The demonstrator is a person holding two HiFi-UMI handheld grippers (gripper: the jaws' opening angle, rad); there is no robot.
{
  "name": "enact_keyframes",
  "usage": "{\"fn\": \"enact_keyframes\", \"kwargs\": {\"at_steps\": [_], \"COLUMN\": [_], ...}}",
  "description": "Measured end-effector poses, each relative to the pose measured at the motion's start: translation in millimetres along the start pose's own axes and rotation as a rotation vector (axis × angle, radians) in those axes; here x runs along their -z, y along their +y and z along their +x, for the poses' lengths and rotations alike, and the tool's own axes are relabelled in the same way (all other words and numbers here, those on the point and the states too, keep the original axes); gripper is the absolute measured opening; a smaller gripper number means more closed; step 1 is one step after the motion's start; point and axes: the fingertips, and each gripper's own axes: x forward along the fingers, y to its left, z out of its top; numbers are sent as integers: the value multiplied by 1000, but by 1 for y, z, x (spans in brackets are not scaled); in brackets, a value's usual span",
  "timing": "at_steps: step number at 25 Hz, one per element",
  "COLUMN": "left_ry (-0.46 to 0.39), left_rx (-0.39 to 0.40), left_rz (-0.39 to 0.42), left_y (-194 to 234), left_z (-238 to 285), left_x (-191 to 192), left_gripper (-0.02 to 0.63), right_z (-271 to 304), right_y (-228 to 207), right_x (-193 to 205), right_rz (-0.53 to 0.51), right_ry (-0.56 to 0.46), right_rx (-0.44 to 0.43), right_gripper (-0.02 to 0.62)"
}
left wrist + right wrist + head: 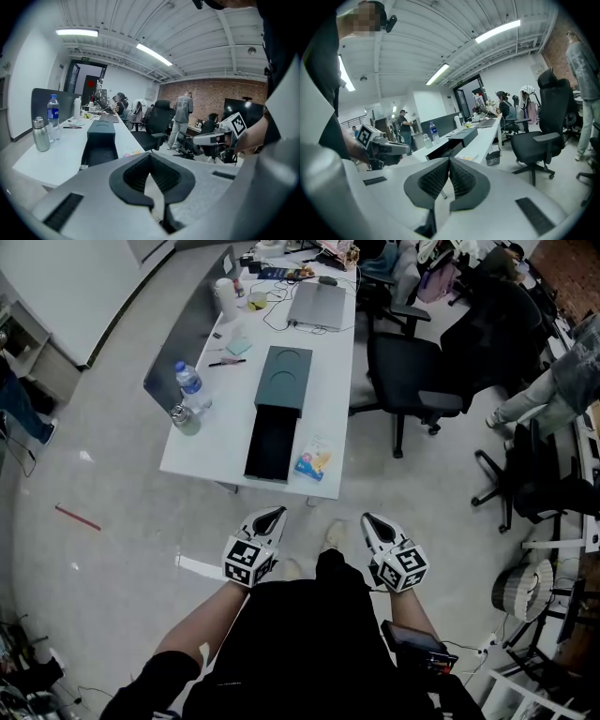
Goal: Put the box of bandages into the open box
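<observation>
A small light blue box of bandages (314,459) lies flat on the white table (211,463) near its front edge. Just left of it stands the open dark box (273,443), its drawer-like tray pulled toward me, also in the left gripper view (99,144) and the right gripper view (449,142). My left gripper (277,515) and right gripper (367,519) hover over the floor in front of the table, short of both objects. The jaws of both are shut with nothing between them. The bandage box shows only as a thin coloured sliver (132,152) from the left gripper.
A water bottle (191,385) and a steel flask (183,418) stand at the table's left edge. A laptop (318,305), cables and small items lie at the far end. A black office chair (406,371) stands right of the table. People stand and sit farther back.
</observation>
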Motion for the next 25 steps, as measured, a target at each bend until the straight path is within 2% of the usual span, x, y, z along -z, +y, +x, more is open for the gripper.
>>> {"fn": "enact_keyframes", "kwargs": {"at_steps": [13, 25], "left_ry": [63, 227], "left_rx": [0, -57], "left_rz": [-20, -58], "left_y": [11, 25], "left_z": [76, 144], "left_x": [-25, -25], "left_gripper": [8, 8], "right_z": [39, 74], "right_y": [-66, -119], "right_x": [-33, -56], "right_rz": [1, 3], "right_ry": [10, 22], "right_rx": [-44, -119], "right_gripper": [26, 26]}}
